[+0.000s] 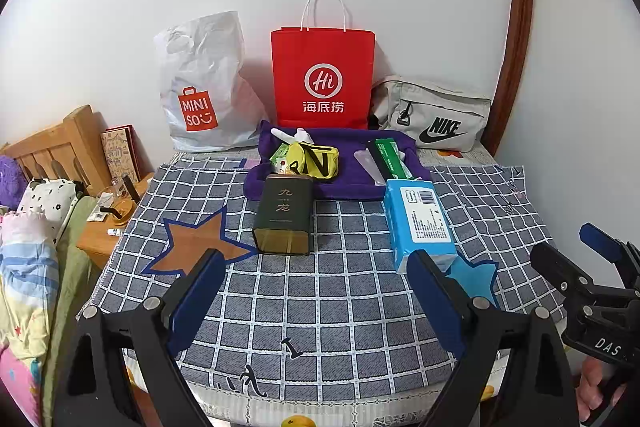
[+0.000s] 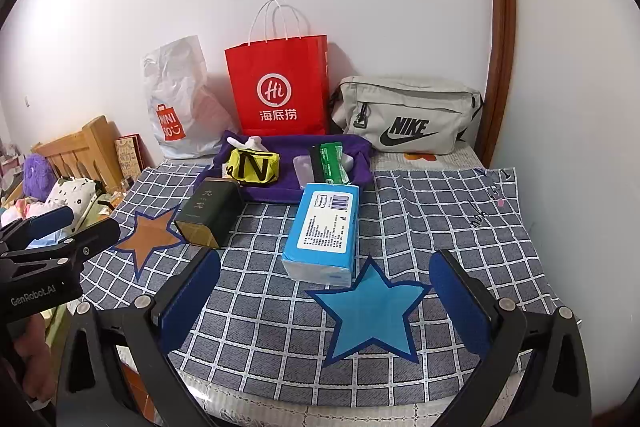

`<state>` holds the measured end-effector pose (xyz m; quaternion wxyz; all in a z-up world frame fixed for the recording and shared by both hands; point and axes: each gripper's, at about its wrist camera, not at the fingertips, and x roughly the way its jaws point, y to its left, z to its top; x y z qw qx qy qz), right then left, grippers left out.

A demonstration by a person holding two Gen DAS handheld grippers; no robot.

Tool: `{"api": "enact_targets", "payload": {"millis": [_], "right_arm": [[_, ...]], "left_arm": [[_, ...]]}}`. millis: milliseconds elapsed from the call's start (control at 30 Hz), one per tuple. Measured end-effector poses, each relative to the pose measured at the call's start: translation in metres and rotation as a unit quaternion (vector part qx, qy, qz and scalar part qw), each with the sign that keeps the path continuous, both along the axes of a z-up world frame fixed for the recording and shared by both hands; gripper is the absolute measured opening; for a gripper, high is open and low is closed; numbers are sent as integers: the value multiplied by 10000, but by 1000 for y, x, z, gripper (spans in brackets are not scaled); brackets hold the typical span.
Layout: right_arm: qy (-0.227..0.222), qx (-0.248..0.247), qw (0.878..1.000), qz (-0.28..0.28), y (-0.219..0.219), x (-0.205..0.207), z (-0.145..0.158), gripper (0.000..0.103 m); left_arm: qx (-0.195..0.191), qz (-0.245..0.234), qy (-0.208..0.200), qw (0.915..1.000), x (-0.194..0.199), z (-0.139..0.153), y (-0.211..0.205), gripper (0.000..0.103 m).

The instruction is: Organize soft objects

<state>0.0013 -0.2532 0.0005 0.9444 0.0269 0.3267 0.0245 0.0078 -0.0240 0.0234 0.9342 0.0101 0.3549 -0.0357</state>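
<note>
i'm holding both my left gripper (image 1: 316, 291) and right gripper (image 2: 326, 291) spread and empty, lining up squarely on the blue tissue pack (image 2: 324, 235) to squeeze gently.

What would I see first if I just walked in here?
Probably the bright red paper bag standing against the wall at the back of the table. Next, the big blue star on the checked cloth at the front, with the blue tissue pack lying just behind it.
</note>
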Motion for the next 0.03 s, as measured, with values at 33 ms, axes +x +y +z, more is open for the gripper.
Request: {"api": "enact_targets", "payload": {"millis": [33], "right_arm": [[-1, -1, 10000, 3, 0, 0, 0, 103]], "left_arm": [[-10, 8, 14, 10000, 0, 0, 0, 92]]}}
